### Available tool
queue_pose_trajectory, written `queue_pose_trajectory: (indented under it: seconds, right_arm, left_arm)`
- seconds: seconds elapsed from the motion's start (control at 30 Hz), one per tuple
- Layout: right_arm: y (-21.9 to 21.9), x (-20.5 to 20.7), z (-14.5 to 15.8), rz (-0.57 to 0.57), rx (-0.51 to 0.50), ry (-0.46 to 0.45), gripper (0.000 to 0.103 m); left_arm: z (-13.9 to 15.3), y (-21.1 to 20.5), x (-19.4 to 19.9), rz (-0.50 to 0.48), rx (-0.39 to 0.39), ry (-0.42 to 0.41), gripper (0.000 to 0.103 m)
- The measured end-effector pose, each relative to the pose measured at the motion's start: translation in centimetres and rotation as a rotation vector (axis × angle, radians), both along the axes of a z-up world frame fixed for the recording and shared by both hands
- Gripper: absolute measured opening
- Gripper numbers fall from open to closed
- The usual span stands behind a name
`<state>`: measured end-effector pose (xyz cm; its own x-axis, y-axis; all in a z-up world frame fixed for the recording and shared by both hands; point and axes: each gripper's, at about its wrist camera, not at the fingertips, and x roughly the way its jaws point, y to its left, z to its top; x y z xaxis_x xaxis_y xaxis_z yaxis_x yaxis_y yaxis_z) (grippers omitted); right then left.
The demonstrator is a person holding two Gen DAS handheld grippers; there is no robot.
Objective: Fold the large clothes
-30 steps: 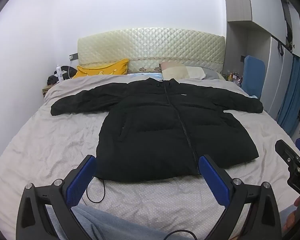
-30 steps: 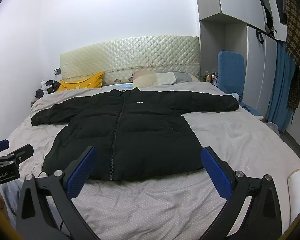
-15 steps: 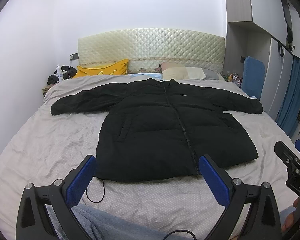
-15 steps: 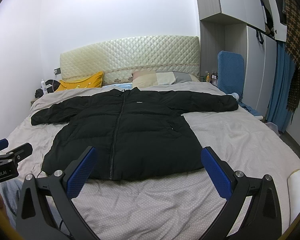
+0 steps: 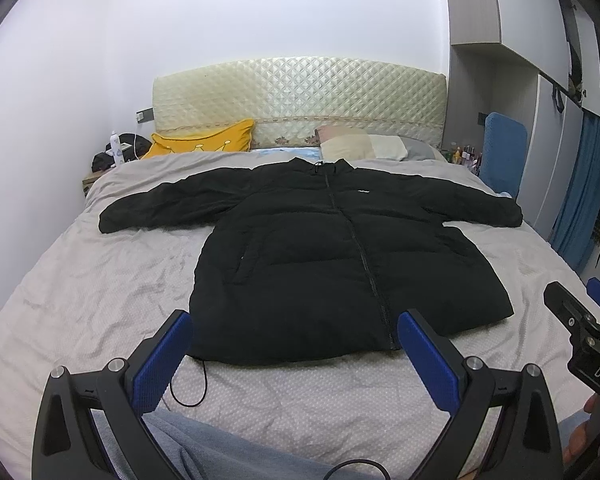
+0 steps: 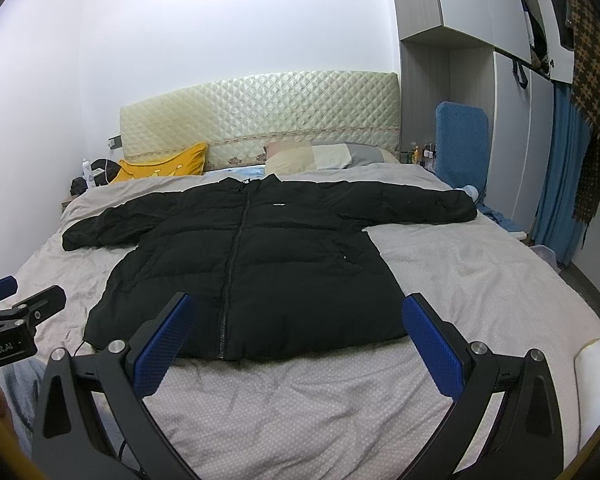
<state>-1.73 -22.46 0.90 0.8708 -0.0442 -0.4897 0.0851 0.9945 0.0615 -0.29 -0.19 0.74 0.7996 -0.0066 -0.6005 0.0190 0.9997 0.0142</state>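
A black puffer jacket (image 5: 332, 256) lies flat and zipped on the grey bed (image 5: 100, 280), front up, both sleeves spread out sideways. It also shows in the right wrist view (image 6: 256, 264). My left gripper (image 5: 296, 344) is open and empty, held above the bed just short of the jacket's hem. My right gripper (image 6: 296, 332) is open and empty, also near the hem. The right gripper's body shows at the right edge of the left wrist view (image 5: 580, 344).
A yellow pillow (image 5: 204, 142) and a beige pillow (image 5: 360, 148) lie by the quilted headboard (image 5: 300, 96). A nightstand with bottles (image 5: 112, 156) stands at the left. A blue chair (image 6: 460, 140) and wardrobe stand right of the bed. A thin black cord (image 5: 198, 384) trails from the hem.
Both grippers have drifted very slightly; the jacket has not moved and both grippers stay open.
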Motion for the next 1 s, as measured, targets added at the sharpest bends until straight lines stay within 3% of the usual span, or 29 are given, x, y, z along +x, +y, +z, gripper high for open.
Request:
queue_pose_trajectory:
  seconds: [1.0]
  right_arm:
    - [-0.37,-0.11,0.48,0.000,0.005,0.002,0.103]
  left_arm:
    - [0.65,0.04,0.14,0.003,-0.027,0.000,0.103]
